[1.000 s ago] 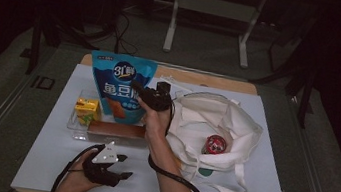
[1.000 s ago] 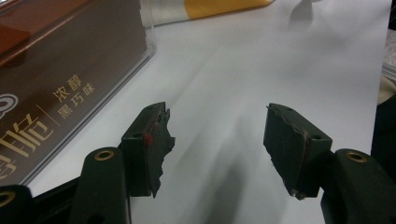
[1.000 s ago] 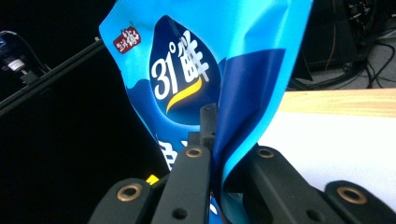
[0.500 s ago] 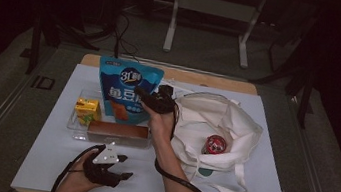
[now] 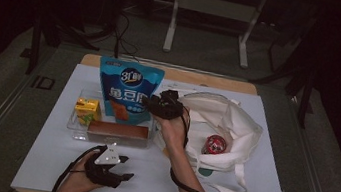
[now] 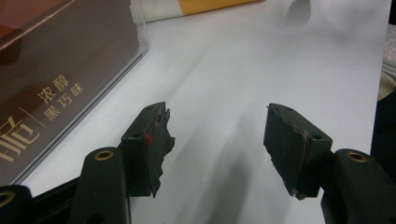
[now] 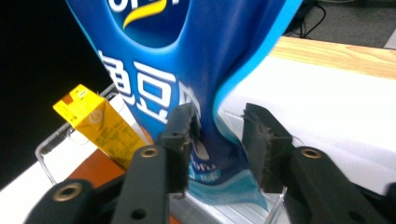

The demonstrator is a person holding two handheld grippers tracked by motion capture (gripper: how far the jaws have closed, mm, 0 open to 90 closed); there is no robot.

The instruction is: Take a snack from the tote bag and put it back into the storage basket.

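The white table [image 5: 157, 175] spreads out in front of me, with the canvas tote bag [image 5: 228, 122] slumped open on its right half and a red round item [image 5: 215, 144] lying inside it. To the left of the bag sits the clear plastic tray [image 5: 74, 130], and standing in it is the tall blue snack pouch [image 5: 127, 92], upright, its long axis running straight up and leaning slightly toward the far edge. My right gripper [image 5: 153, 104] is the nearer one by far: it sits right at the pouch's lower right corner, with the pouch rising directly ahead of and above the jaws. In the right gripper view, that pinched bottom edge of the pouch [image 7: 219, 154] lies between my two pads; the jaws have just been opening, with one pad near the film and a clear gap at the other, so I judge the grip is let go. In front of the pouch lie the brown chocolate box [image 5: 117, 130] and, at the left, the yellow juice carton [image 5: 87, 109]. My left gripper [image 5: 121, 177] rests on the table near the front edge, well apart from the pouch, jaws spread wide with nothing between them [image 6: 217, 140].
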